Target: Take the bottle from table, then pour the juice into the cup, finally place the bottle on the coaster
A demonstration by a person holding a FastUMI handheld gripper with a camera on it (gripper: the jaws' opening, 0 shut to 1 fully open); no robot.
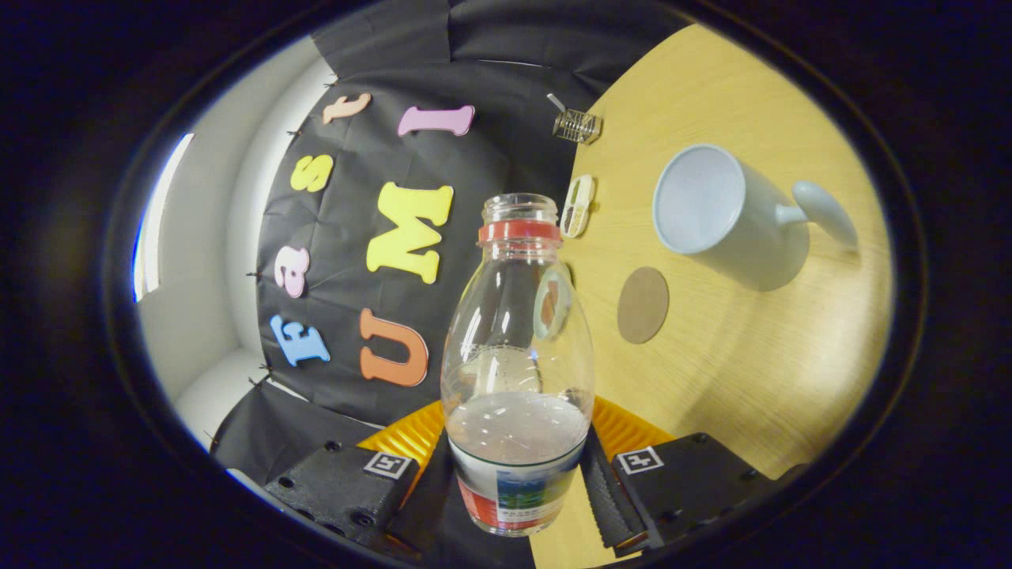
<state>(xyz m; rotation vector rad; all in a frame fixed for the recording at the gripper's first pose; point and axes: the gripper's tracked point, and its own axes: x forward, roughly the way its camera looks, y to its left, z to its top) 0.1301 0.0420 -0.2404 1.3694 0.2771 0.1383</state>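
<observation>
A clear plastic bottle (515, 371) with a red neck ring and no cap stands between my fingers, which press on its labelled lower part from both sides. A little pale liquid lies in its lower part. My gripper (518, 482) is shut on it and the whole view is rolled sideways, so the bottle is held lifted and tilted relative to the table. Beyond the bottle, on the wooden table (751, 356), lies a round brown coaster (643, 304). Farther off beyond it is a white cup (723, 213) with its handle pointing away from the bottle and its inside looking empty.
A small cream-coloured clip-like object (577, 205) and a little wire spring object (576, 126) lie near the table's far edge by the black cloth wall. A white wall shows past the cloth.
</observation>
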